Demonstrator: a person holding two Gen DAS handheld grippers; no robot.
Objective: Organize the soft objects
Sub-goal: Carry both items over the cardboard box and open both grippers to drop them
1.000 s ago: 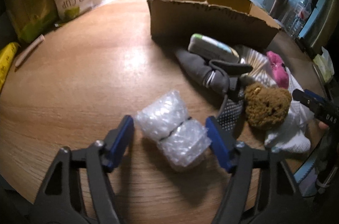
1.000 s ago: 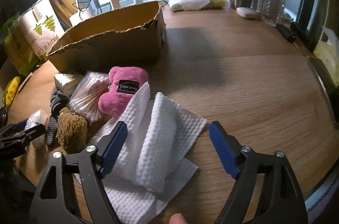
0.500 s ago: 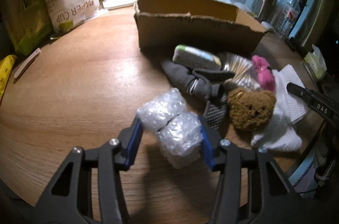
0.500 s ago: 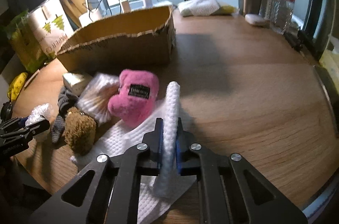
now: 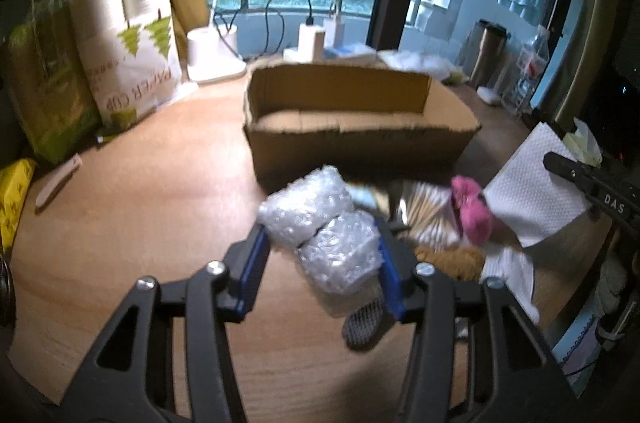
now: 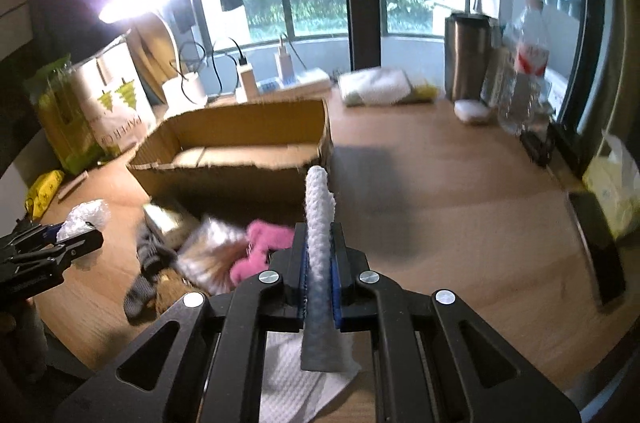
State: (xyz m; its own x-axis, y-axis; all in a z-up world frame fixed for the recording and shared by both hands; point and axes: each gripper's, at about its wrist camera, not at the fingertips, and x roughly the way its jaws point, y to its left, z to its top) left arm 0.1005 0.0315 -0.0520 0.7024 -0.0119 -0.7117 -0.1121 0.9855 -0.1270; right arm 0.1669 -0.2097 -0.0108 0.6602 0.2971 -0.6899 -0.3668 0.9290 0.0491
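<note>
My left gripper (image 5: pixel 320 263) is shut on a roll of bubble wrap (image 5: pixel 324 227), held above the wooden table. My right gripper (image 6: pixel 319 259) is shut on a white paper towel (image 6: pixel 319 211), whose folded edge sticks up between the blue pads and whose rest hangs below. An open cardboard box (image 5: pixel 352 119) stands behind both, also seen as the cardboard box (image 6: pixel 240 151) in the right wrist view. On the table lie a pink plush toy (image 5: pixel 472 211), a brown plush (image 5: pixel 452 259), a grey sock (image 6: pixel 148 263) and a clear packet (image 6: pixel 212 255).
A paper-cup bag (image 5: pixel 132 55) and green packs (image 5: pixel 44 79) stand at the left. A lamp base, chargers and cables (image 5: pixel 280 35) line the back. A steel tumbler (image 6: pixel 468 55), a water bottle (image 6: pixel 524 75) and a tissue pack (image 6: pixel 612 191) stand at the right.
Both grippers closed on their things and rose: the left on the bubble wrap, the right on the paper towel, which now hangs off the table. The box looks nearer in both views.
</note>
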